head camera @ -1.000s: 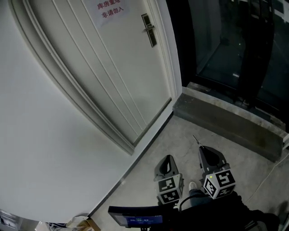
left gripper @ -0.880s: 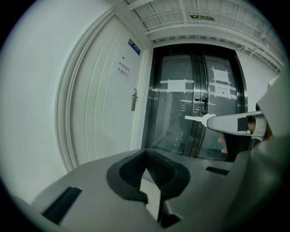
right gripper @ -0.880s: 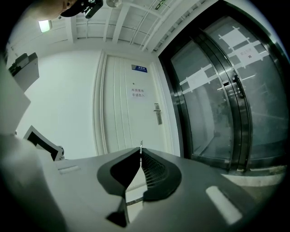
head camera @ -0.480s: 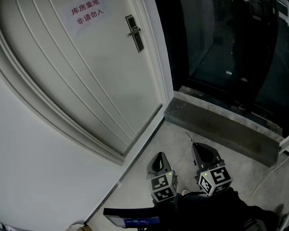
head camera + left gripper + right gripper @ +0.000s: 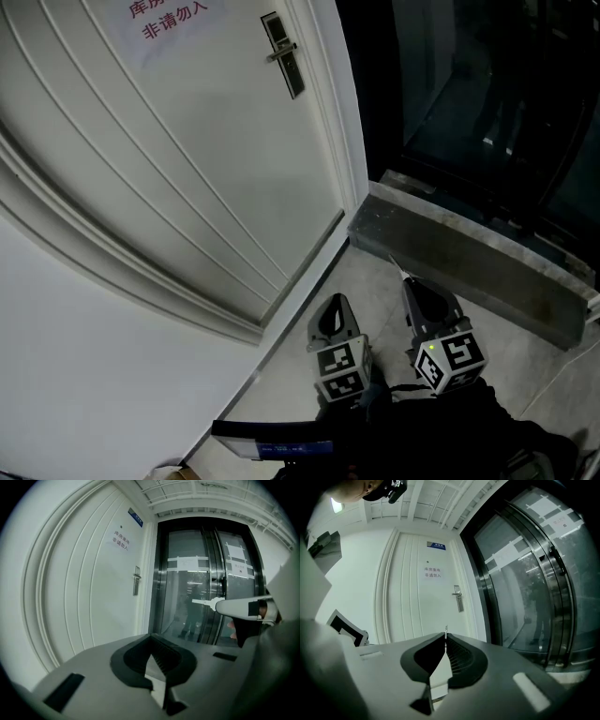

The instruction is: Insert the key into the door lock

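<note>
Dim, cool, even light throughout. In the head view the white door [image 5: 216,150] at upper left is brightest, while the glass [image 5: 487,84] at upper right is near black with faint reflections. Both gripper views bend strongly toward black, rounded corners, and their foregrounds are soft.

White grooved door [image 5: 216,159], red-lettered notice [image 5: 173,9], seemingly silvery lock [image 5: 281,53], grey floor [image 5: 375,300].

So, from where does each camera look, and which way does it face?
Head view: on the head, looking steeply down at the door, the left gripper and the right gripper.
Left gripper view: on that gripper, facing door and glass; the right gripper's key shows at right.
Right gripper view: on that gripper, facing the lock; key between its jaws.
All share the door.
</note>
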Demonstrator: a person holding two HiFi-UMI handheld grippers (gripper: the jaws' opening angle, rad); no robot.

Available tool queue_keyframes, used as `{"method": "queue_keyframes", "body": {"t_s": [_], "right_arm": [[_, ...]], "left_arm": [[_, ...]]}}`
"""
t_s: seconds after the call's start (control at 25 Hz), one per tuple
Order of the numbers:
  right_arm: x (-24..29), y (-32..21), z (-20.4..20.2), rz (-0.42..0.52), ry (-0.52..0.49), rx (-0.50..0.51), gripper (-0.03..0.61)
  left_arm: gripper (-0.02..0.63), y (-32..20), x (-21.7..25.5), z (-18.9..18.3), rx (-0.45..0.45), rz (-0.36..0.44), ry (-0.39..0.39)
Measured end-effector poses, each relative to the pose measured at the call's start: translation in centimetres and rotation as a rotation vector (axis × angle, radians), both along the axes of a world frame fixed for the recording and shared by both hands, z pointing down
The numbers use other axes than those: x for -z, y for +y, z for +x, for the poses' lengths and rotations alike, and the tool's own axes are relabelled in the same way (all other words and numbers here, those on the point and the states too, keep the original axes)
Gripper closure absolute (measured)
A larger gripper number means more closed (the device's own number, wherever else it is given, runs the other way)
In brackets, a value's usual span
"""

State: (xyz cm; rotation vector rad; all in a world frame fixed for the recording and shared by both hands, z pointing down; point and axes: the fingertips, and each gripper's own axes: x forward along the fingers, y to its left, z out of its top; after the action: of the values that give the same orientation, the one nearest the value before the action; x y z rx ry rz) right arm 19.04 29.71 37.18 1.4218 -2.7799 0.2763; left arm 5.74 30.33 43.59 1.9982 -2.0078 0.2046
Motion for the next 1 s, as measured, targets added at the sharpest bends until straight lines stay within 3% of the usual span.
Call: {"method": "queue_keyframes", "body": {"t_s": [0.44, 0.6, 1.0], "right_arm": [[1.8, -12.3, -6.5, 0.027, -0.005, -0.035, 0.566], [2.2, -15.7, -8.6, 0.048, -0.003, -0.044, 0.566], [2.8, -22.0, -11.1, 0.093, 0.014, -0.032, 0.566]], "left_arm": [[0.612, -14.2, 3.5, -4.8, -0.09, 0.067, -0.016], [0.612, -18.5, 4.9, -6.2, -0.131, 0.111, -0.071], [0.612, -24.9, 6.1, -7.7, -0.138, 0.158, -0.099]]}}
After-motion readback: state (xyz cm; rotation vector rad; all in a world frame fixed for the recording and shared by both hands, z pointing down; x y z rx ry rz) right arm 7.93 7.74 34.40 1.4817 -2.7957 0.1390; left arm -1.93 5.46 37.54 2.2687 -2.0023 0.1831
